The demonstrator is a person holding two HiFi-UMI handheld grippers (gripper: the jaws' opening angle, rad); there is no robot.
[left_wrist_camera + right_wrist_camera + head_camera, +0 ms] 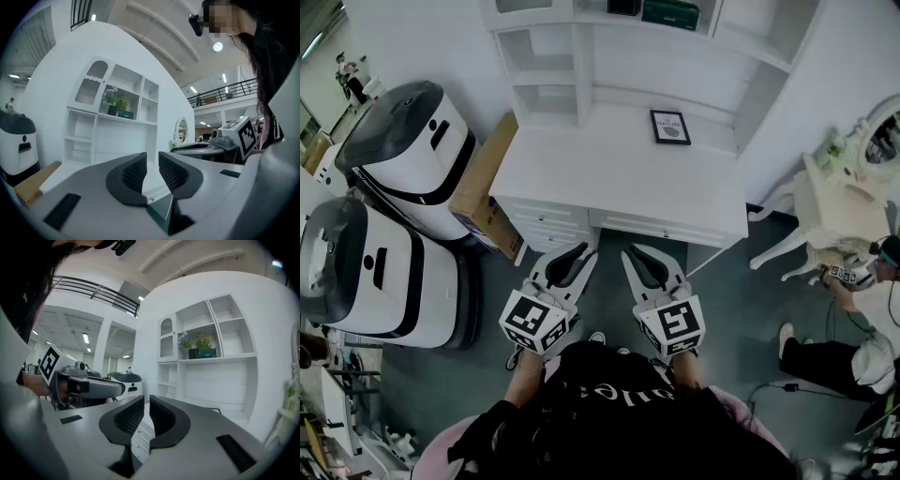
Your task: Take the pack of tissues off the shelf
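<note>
Left grey two-jaw gripper (579,249), right grey two-jaw gripper (632,251): jaws closed together, nothing held, off front edge of white desk (619,178). Dark green rectangular tissue pack (669,13) on white upper shelf (234,357), at desk's back edge. Likely light, soft, crushable; pinch gently across short sides.

The head camera looked steeply down from above the person onto the desk (619,178), with the left gripper (577,253) and right gripper (636,255) just off its front edge. Each gripper camera sat low near that edge, facing the shelf (117,138) (shared by all three views).
</note>
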